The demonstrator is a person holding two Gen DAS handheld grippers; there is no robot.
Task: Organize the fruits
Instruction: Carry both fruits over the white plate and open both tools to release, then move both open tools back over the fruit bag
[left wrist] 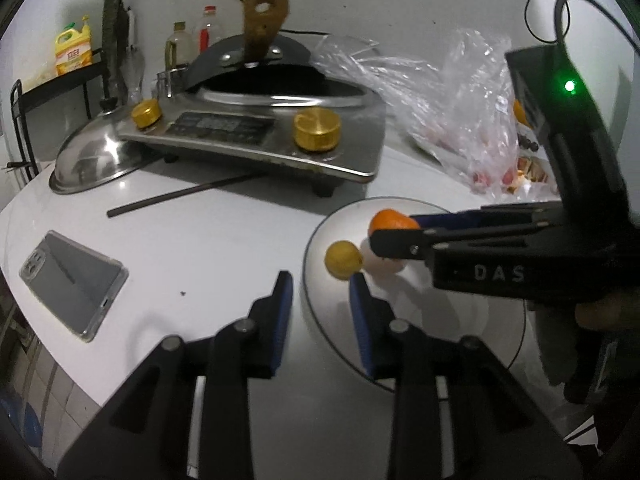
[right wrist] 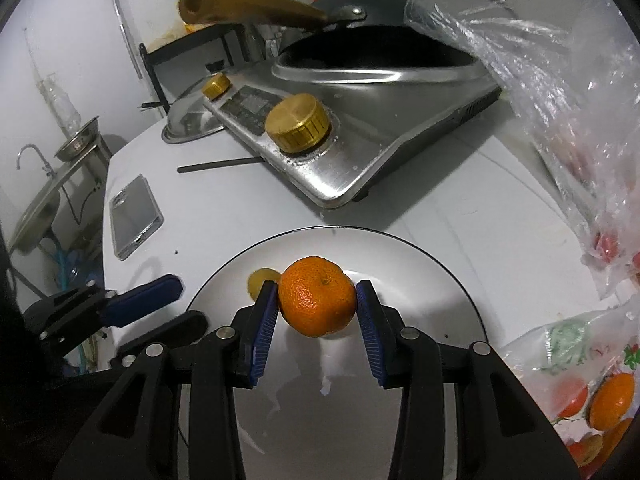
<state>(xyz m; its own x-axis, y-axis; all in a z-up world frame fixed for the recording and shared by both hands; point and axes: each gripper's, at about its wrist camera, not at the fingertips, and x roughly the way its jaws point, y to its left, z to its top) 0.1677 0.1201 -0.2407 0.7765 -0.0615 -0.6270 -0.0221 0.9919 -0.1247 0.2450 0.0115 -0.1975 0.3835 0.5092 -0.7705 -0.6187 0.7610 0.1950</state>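
My right gripper (right wrist: 317, 306) is shut on an orange tangerine (right wrist: 316, 296) and holds it over a white plate (right wrist: 424, 272). A small yellow fruit (right wrist: 260, 279) lies on the plate just left of it. In the left wrist view the right gripper (left wrist: 384, 236) reaches in from the right with the tangerine (left wrist: 390, 219) above the plate (left wrist: 320, 236), and the yellow fruit (left wrist: 343, 259) lies near the plate's left rim. My left gripper (left wrist: 320, 296) is open and empty, low at the plate's left rim, just short of the yellow fruit.
A steel stove (left wrist: 256, 136) with gold knobs and a dark wok (left wrist: 256, 60) stands behind the plate. A clear plastic bag (right wrist: 560, 128) with more fruit (right wrist: 612, 400) lies on the right. A phone (left wrist: 72, 284), a dark stick (left wrist: 180, 196) and a steel lid (left wrist: 92, 160) lie on the left.
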